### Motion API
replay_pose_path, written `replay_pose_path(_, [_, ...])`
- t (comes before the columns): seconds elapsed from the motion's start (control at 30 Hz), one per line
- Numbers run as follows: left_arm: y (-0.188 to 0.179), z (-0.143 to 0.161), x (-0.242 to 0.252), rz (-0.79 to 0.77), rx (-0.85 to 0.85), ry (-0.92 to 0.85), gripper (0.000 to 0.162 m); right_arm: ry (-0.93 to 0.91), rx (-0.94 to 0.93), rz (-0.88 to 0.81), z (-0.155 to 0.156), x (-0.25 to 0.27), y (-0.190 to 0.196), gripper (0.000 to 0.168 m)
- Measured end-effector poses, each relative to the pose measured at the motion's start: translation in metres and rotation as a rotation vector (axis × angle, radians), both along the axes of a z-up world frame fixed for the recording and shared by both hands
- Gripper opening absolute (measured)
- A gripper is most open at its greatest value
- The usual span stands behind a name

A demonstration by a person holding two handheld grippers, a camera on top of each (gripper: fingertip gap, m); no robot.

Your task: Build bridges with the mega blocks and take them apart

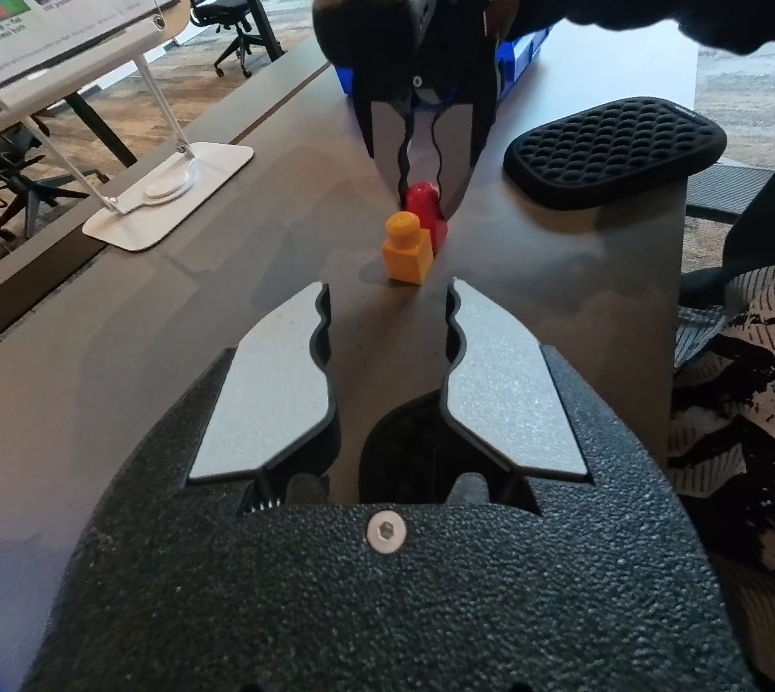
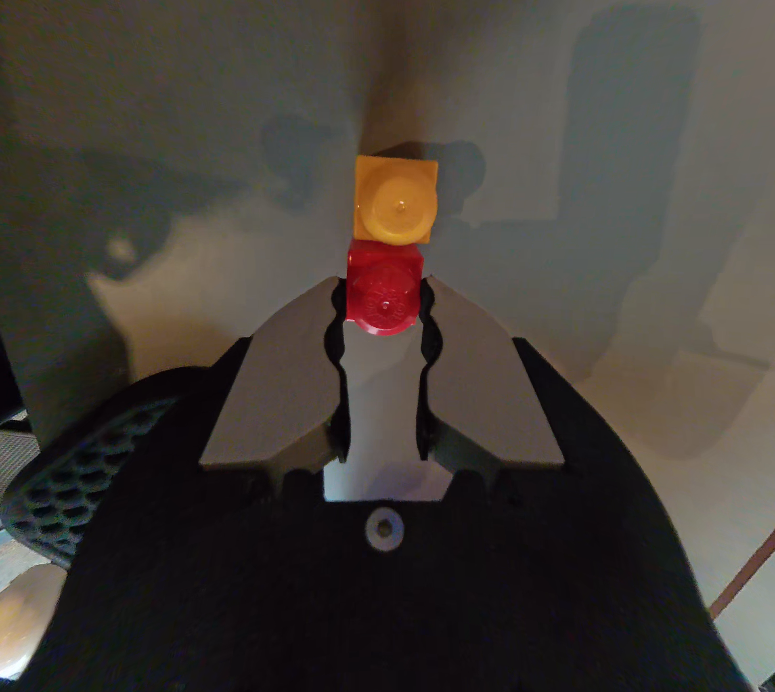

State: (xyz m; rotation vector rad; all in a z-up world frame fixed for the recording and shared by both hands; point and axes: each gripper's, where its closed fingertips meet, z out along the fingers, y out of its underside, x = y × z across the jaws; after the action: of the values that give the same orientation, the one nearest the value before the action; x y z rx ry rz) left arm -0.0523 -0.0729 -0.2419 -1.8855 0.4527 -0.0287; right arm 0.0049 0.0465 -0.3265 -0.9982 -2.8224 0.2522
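**Two single-stud blocks side by side on a grey desk**

Grey desk surface [image 1: 201,294] fills both wrist views, with office chairs and further desks behind. Nearest in your left wrist view, your left gripper [image 1: 388,290] hovers low over the desk with its jaws apart and nothing between them. Just beyond its tips, at 12 o'clock, stands the orange block [image 1: 406,252], upright, stud on top. Touching it on the far side is the red block [image 1: 425,210], also upright on the desk. Your right gripper [image 1: 421,206] comes down from 12 o'clock, its fingertips closed against the two sides of the red block. In your right wrist view, which looks steeply down, the red block [image 2: 383,294] sits between the tips of that gripper [image 2: 383,296], with the orange block [image 2: 396,202] touching it at 12 o'clock. Farther off, a black mesh pad [image 1: 616,151] lies at 2 o'clock, a white stand [image 1: 167,198] at 10 o'clock, and a blue bin [image 1: 520,55] behind your right gripper.
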Motion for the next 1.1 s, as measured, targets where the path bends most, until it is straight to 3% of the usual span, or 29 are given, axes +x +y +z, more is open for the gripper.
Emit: replay_pose_path(1.1, [0.0014, -0.0034, -0.0068, 0.019, -0.02, 0.033, 0.048, -0.014, -0.069, 0.022, -0.0026, -0.0048, -0.0028, 0.033])
